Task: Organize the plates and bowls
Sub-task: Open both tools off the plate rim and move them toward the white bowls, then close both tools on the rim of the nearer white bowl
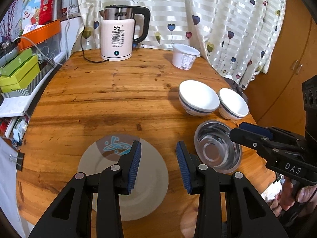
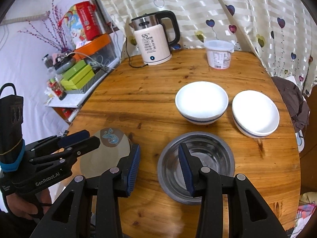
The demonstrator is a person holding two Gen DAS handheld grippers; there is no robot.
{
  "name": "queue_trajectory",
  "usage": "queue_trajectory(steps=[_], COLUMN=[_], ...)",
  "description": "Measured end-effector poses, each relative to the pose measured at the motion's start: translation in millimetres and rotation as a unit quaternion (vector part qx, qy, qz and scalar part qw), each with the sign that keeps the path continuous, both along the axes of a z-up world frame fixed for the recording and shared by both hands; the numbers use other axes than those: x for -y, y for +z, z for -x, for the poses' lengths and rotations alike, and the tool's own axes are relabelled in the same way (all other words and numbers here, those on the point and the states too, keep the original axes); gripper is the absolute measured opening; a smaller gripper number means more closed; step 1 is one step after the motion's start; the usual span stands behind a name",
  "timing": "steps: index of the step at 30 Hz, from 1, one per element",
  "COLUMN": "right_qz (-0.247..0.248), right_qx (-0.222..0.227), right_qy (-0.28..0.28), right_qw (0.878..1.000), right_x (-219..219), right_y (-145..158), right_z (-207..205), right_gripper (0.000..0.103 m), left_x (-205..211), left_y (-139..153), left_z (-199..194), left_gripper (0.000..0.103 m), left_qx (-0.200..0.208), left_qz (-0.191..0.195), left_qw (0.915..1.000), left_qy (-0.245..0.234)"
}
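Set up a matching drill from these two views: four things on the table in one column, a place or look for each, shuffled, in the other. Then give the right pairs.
Things
1. kettle
2. steel bowl
3. grey plate
4. lidded tub

Descriptions
A. shiny metal, empty, under the right tool
B. blue swirl on a brown patch, under the left tool
C. at the far edge by the curtain, printed label on its side
D. black handle, 55 on its front

Pairs: 1-D, 2-A, 3-B, 4-C
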State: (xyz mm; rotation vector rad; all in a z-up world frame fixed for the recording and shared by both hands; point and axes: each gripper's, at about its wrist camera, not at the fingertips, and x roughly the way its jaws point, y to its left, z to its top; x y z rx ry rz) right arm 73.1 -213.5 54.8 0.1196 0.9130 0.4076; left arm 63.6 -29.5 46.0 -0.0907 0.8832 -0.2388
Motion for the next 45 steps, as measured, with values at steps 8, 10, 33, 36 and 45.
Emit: queue_trajectory(steps=[8,10,33,36,45], right_qz=[-0.003,-0.003,-0.026,-0.032,-0.041], right_qx=[-0.004,-0.007,-0.059,-0.068,-0.085], right_qy=[-0.011,-0.015,-0.087,-0.096,-0.112], right_qw=[1.0,1.0,0.994,0.993,0.989], right_x=[11.1,14.4,57.8,62.6,67.6], right_y=[-0.4,-1.1,-35.0,-41.2,-54.4], right_z=[-11.6,-16.1,-72.6,-81.0,-102.3], right_gripper=[0.039,0.039,0.039,0.038,0.033], left_x=[10.5,13.4,41.8,46.3,63.7], left_y=[-0.7,-1.6,-20.1,-23.8,-34.4], left_z=[-15.4,-20.5,-96.4,-107.9,-137.1], left_gripper=[0.038,0.038,0.038,0.038,0.038], left_qx=[-0.007,-0.009,-0.053,-0.06,-0.076], left_qz=[-0.003,-0.002,0.025,0.033,0.047], left_qw=[0.9999,0.9999,0.9973,0.9964,0.9941], left_qy=[-0.01,-0.013,-0.044,-0.049,-0.06])
